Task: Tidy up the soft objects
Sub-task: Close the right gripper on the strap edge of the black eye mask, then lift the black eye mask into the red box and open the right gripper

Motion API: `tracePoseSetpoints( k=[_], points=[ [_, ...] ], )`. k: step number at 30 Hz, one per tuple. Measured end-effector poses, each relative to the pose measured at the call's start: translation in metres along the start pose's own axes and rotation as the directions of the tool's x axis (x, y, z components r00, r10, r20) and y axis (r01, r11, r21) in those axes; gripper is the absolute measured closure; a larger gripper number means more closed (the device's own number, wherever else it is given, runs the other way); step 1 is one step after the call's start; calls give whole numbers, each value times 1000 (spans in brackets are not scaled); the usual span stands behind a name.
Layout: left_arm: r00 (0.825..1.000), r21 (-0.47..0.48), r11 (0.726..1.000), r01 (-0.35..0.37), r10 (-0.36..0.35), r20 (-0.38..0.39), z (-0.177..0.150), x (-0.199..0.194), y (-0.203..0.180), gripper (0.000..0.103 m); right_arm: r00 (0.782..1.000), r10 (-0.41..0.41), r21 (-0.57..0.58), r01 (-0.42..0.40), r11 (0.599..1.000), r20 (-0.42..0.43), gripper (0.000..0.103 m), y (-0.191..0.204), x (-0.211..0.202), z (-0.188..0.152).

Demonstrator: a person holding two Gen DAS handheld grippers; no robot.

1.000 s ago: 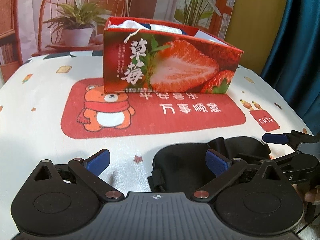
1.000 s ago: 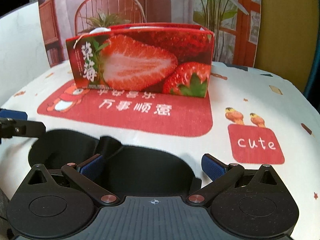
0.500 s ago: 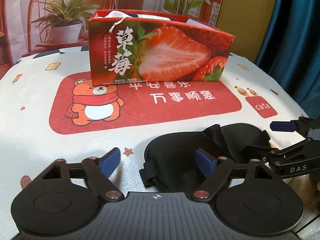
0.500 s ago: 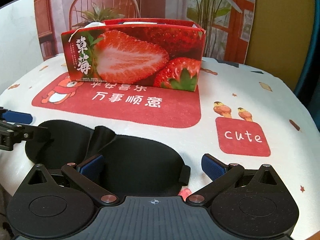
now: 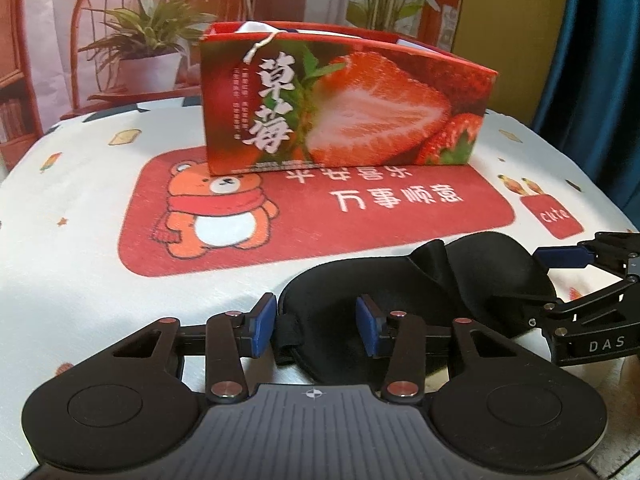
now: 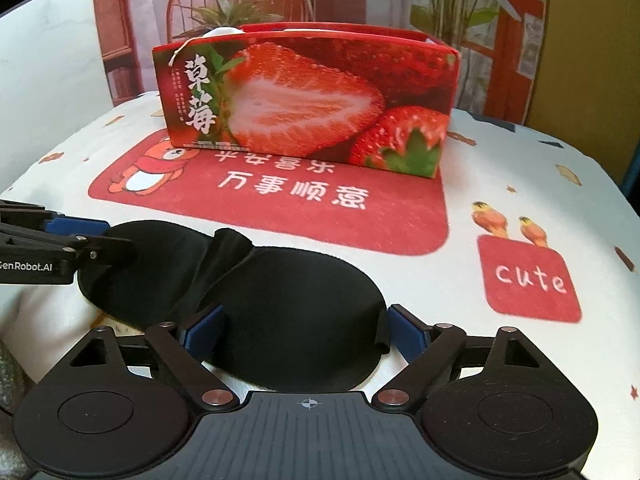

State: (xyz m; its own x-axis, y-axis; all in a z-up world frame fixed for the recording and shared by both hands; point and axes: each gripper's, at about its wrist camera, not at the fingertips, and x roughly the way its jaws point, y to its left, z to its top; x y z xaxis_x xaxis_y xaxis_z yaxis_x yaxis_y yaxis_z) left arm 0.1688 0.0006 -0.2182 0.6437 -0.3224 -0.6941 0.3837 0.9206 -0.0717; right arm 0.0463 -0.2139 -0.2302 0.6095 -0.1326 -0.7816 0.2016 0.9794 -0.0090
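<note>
A black sleep mask (image 5: pixel 424 292) lies flat on the tablecloth near its front edge; it also shows in the right wrist view (image 6: pixel 280 300). My left gripper (image 5: pixel 316 322) is open, its fingers straddling the mask's left end and strap tab. My right gripper (image 6: pixel 304 330) is open, its fingers straddling the mask's right eye cup. Neither pad visibly presses the fabric. The right gripper's fingers (image 5: pixel 560 258) show at the mask's far end in the left wrist view; the left gripper's fingers (image 6: pixel 76 226) show in the right wrist view.
A red strawberry-printed box (image 5: pixel 340 104) stands open-topped behind the mask, with white soft items inside; it also shows in the right wrist view (image 6: pixel 308 100). The tablecloth (image 5: pixel 80 240) has a red bear panel. A chair and potted plants stand behind the table.
Both grippers have moved forward and lowered over the mask's ends. The left gripper's jaws have narrowed around the mask's left end. The mask has not moved.
</note>
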Motion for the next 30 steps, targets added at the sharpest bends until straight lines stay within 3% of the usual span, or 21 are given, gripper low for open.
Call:
tracePoseSetpoints(
  k=[13,18,20,25,30],
  points=[
    [991,-47,990,-133,134,27,26,29,27,54,998,54,-59,-53,997,23,25,18,45,37],
    [993,-96,989,-114,116,16,28,27,35,51,998,53,-52,-51,997,27,25,20,57,47],
    [996,-133,987,-84,86,8,27,25,37,40,998,53,-49,-52,997,33,25,20,58,47],
    [999,-239,971,-33,31,-10,24,18,43,26,997,56,-54,-53,997,59,36,21,53,42],
    [998,-186,981,-56,53,-23,21,18,31,25,995,67,-70,-62,996,74,47,26,50,39]
  ],
)
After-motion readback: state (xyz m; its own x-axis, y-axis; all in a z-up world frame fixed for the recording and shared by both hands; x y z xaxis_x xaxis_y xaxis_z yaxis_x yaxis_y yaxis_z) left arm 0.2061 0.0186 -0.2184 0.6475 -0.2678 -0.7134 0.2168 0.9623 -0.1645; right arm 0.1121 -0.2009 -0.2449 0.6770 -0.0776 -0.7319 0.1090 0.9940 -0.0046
